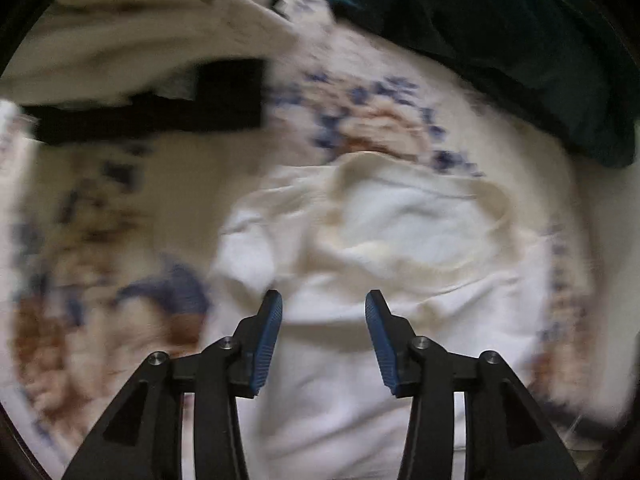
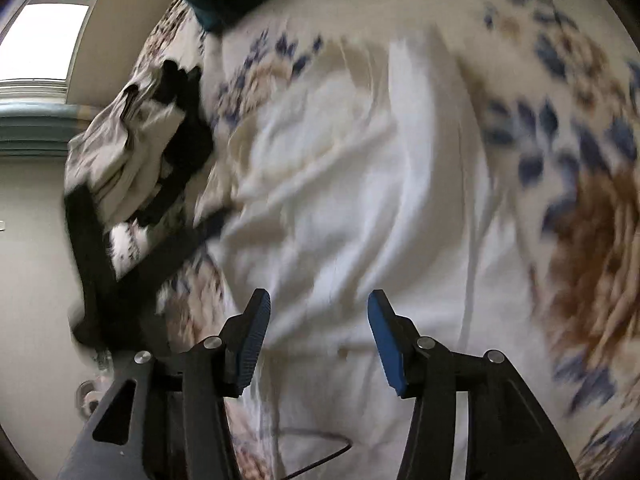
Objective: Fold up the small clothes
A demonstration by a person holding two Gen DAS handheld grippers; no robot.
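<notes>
Floral bedspread point(image 1: 100, 208) lies open left of the white garment point(image 1: 380, 240); dark teal bundle point(image 1: 500, 40) crowds beyond.

no readable text, labels, brands or numbers, both views blurred

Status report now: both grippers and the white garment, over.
Left gripper open, empty. Right gripper open, empty. White garment lies rumpled on floral sheet. Nothing blocking.

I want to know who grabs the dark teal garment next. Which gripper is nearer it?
Hard to tell. The left gripper and right gripper both hover open over the white garment, the dark teal garment beyond both.
</notes>
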